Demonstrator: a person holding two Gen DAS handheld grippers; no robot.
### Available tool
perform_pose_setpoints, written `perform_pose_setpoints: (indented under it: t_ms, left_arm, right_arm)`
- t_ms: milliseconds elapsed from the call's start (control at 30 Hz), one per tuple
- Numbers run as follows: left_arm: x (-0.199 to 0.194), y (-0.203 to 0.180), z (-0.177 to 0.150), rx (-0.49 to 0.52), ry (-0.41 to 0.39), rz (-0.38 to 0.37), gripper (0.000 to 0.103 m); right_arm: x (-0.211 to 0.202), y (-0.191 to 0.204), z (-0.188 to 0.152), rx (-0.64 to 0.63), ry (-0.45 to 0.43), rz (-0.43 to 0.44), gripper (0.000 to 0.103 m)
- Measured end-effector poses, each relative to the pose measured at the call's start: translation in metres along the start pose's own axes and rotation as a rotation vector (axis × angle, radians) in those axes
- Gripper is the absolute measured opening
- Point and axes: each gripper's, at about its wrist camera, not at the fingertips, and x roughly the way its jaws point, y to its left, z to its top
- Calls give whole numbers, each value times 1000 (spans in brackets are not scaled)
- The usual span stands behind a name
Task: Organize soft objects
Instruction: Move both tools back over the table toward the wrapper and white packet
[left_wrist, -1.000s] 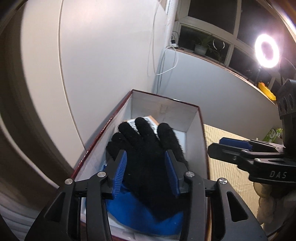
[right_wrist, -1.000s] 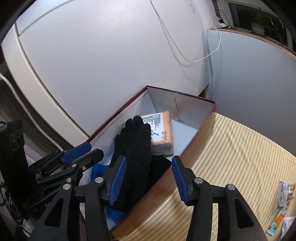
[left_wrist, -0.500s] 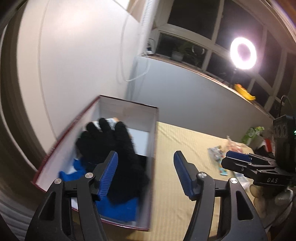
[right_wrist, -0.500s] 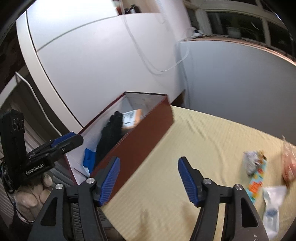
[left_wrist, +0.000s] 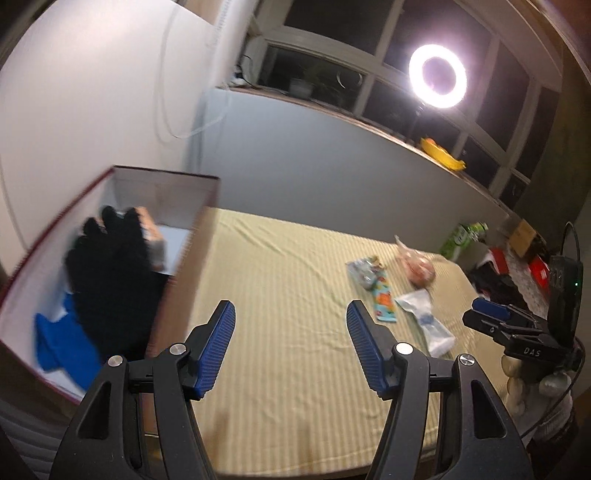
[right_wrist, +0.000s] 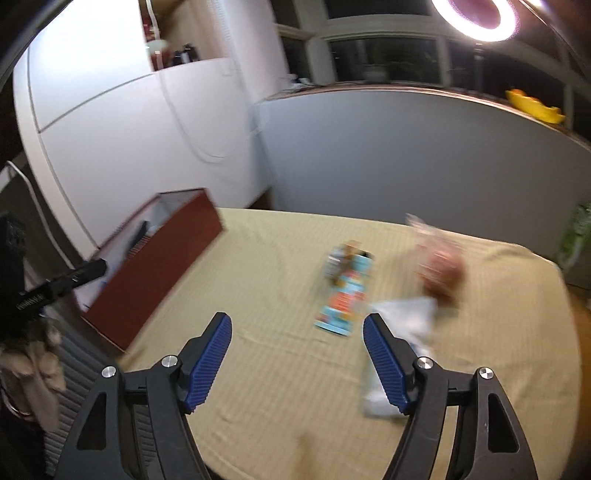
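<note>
A dark red box (left_wrist: 162, 177) stands at the left end of the striped yellow bedcover (left_wrist: 288, 266). Inside it lie a black glove (left_wrist: 110, 266), a blue cloth (left_wrist: 62, 343) and an orange packet (left_wrist: 151, 236). My left gripper (left_wrist: 290, 308) is open over the bare cover, just right of the box. My right gripper (right_wrist: 297, 319) holds nothing and its jaws are opening. Ahead of it lie a colourful packet (right_wrist: 345, 299), a white packet (right_wrist: 402, 314) and a clear bag with something reddish (right_wrist: 443, 273), all blurred.
A ring light (left_wrist: 437, 75) glares above the window sill, where a yellow object (left_wrist: 441, 155) rests. A green carton (left_wrist: 461, 240) and red and dark clutter (left_wrist: 517, 266) lie beyond the bed's right end. White panels rise behind the box.
Both grippers have swung right, away from the box, and their jaws have widened. The black glove that sat between the left jaws now lies in the box.
</note>
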Motion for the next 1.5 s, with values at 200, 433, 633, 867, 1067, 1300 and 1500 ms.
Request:
perform_pose_setpoints:
  t_ms: [200, 433, 633, 867, 1067, 1300, 1500]
  left_arm:
    - [31, -37, -13, 45, 68, -61, 62]
    - [70, -78, -17, 106, 145, -121, 62]
    - [103, -94, -6, 143, 170, -121, 62]
    - [154, -102, 13, 150, 230, -117, 65]
    - [189, -116, 19, 187, 240, -81, 66]
    - [213, -124, 23, 219, 234, -15, 66]
    - [224, -119, 26, 229, 225, 61, 66]
  right_arm:
    - [-4, -40, -18, 38, 32, -73, 70]
    - [11, -64, -23, 52, 68, -110, 70]
    - [29, -68, -21, 40, 95, -106, 70]
    - [54, -72, -15, 19, 128, -105, 70]
    - [69, -71, -13, -12, 151, -106, 70]
    - [78, -72, -10, -19, 152, -94, 70]
    - [77, -72, -9, -21, 146, -88, 70]
